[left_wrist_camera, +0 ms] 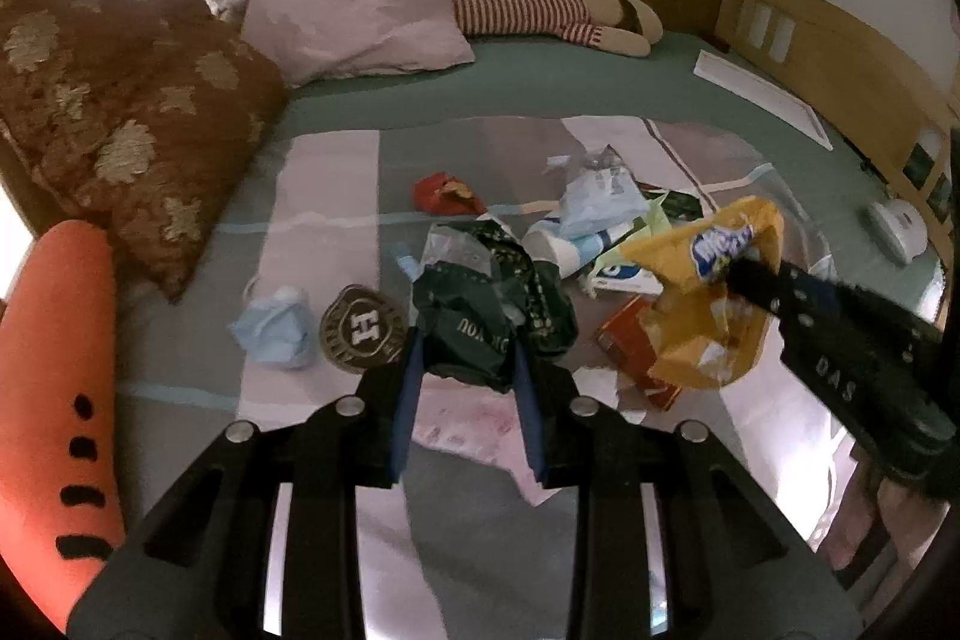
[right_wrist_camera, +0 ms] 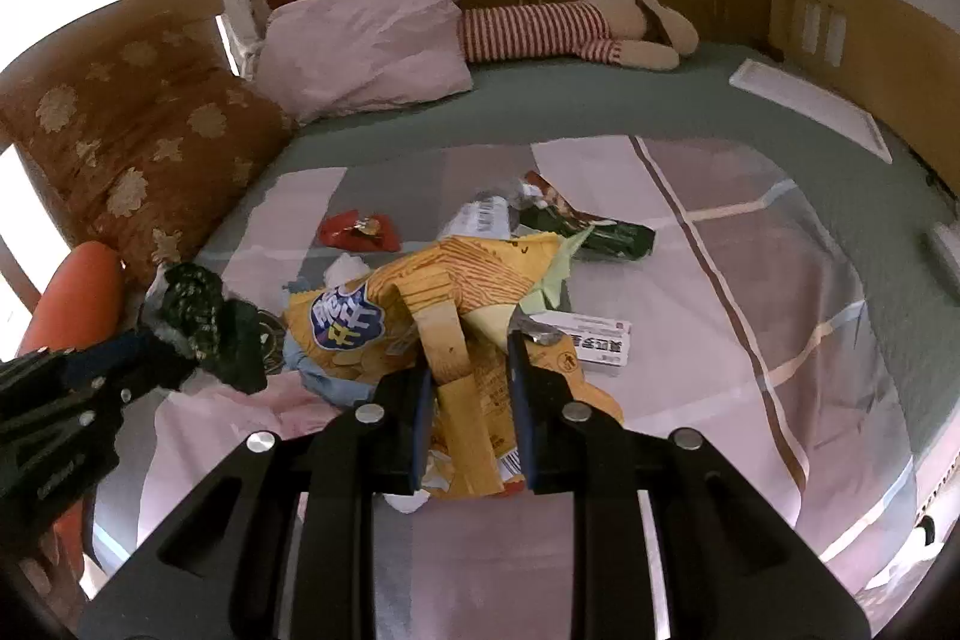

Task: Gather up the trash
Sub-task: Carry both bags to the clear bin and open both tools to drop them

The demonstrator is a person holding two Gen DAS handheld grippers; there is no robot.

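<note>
Right gripper (right_wrist_camera: 471,370) clamps yellow chip bag (right_wrist_camera: 420,304), bag's length pointing away.

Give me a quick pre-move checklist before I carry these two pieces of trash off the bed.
1. Left gripper shut on the dark green bag: ok.
2. Right gripper shut on the yellow chip bag: ok.
3. Both bags lifted clear of the pile: cannot tell.
4. A bin to drop them in is in view: not ok.
5. Trash left on the bed, red wrapper and blue mask: not ok.
</note>
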